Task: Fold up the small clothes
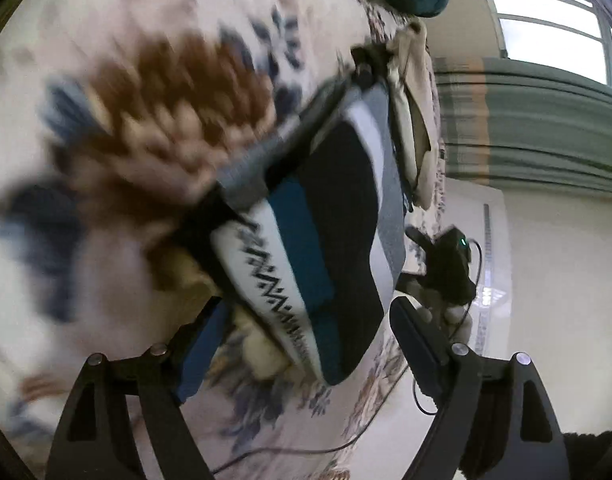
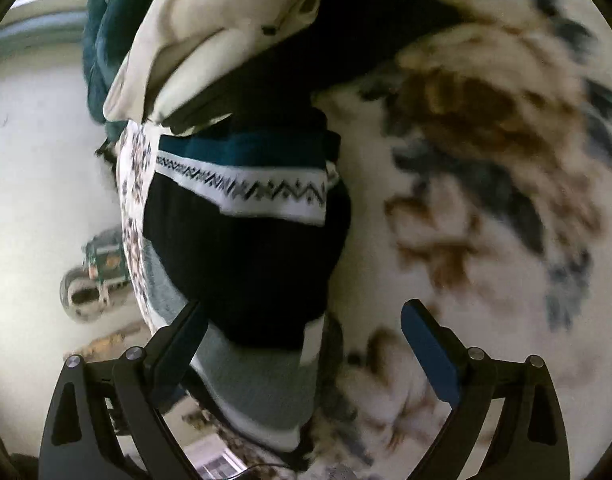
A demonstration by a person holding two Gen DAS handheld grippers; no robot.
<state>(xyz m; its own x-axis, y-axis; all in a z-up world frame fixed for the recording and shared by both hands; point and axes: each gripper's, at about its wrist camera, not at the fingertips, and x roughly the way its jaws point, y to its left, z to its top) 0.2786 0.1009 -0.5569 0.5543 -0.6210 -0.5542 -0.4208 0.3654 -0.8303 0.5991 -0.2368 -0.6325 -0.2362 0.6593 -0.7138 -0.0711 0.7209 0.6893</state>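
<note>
- Left wrist view: my left gripper [image 1: 302,344] stands with its jaws spread, nothing pinched; the folded knit garment [image 1: 325,232] lies between and just ahead of the fingers on the flower-printed bedspread [image 1: 106,32]. It looks soft and light, a thick knit that will sag if I lift it by one corner, so I would take it along a folded edge, through all layers at once.
- Same view: it shows bands of colour: white with a black zigzag, teal, black, then grey at the far side. A cream garment [image 1: 413,120] lies past it, near the bed's edge. My other hand's gripper [image 1: 449,268] shows dark at the right; from here I cannot read its jaws.
- Right wrist view: my right gripper [image 2: 302,336] is released too, jaws wide, with the knit garment's [image 2: 246,260] grey and black end just ahead of them, nearer the left finger, no pad pressing.
- Same view: the zigzag band crosses the middle, teal beyond it. The cream piece [image 2: 210,36] seems to overlap its far end, though blur makes that uncertain.
</note>
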